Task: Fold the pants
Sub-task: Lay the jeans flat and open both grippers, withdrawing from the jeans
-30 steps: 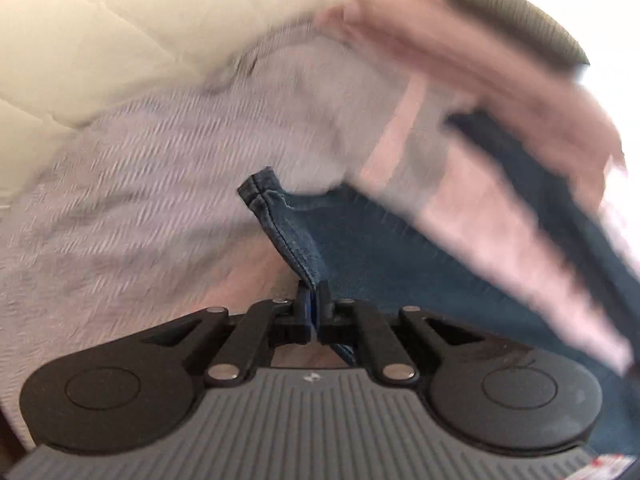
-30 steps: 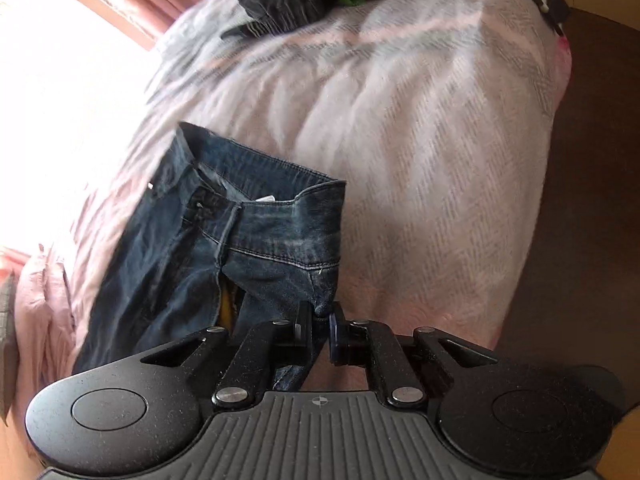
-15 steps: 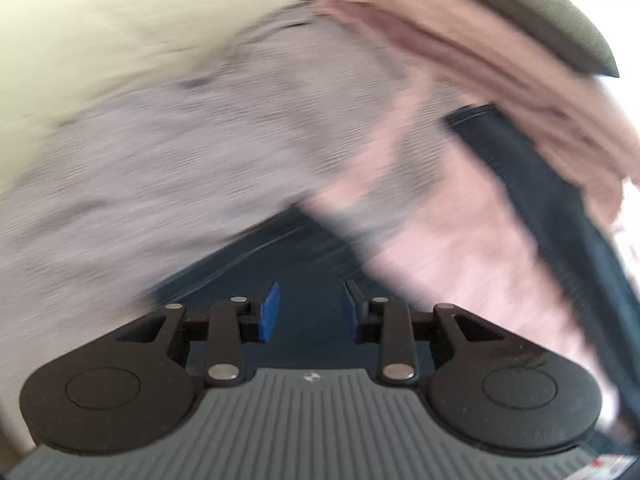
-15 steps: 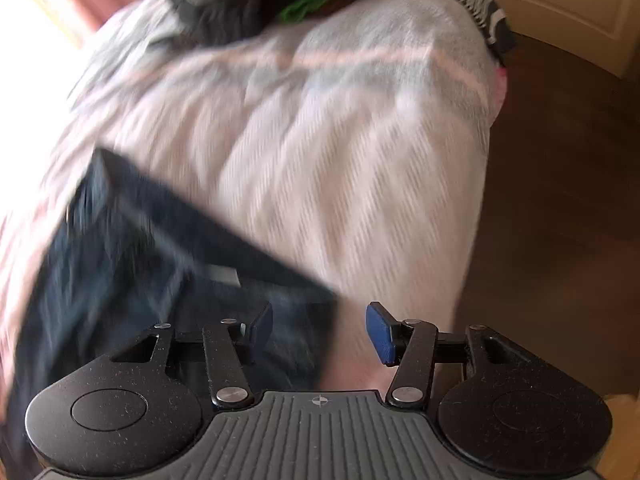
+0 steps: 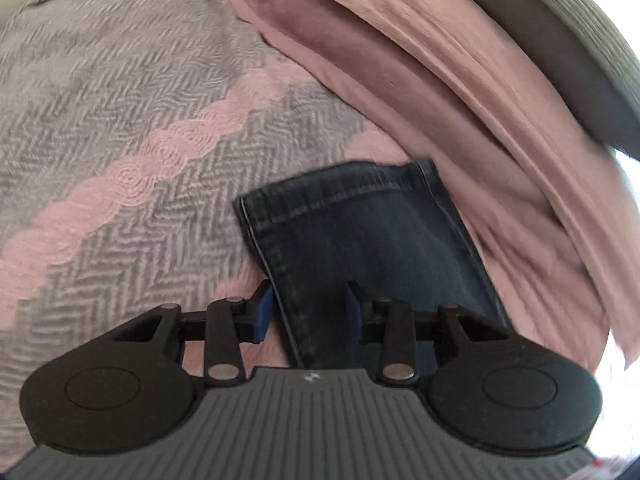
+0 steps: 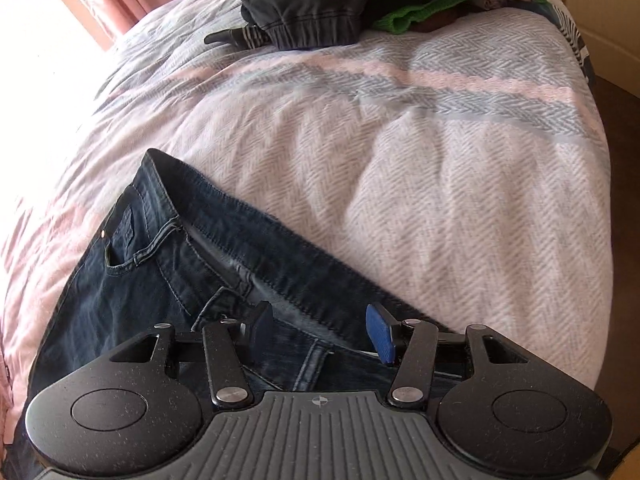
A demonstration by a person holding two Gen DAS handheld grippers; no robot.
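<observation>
Your bed's herringbone blanket [image 6: 420,184] fills both views, with a heap of clothes [image 6: 312,8] at its far end. The dark jeans [image 6: 168,264] lie flat on its near left side, waistband toward the right. Your right gripper [image 6: 320,330] hangs released over the waistband. Your left gripper [image 5: 310,312] is closing, its pads straddling the leg hem's [image 5: 340,200] left edge without pressing.

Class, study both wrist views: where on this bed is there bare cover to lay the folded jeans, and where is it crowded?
Free: the broad herringbone bedspread between the jeans' waistband and the clothes pile, out to the bed's right edge. Also the cover left of the jeans' leg hem. Crowded: the clothes pile at the far end, and the pink sheet bunched against the hem.
</observation>
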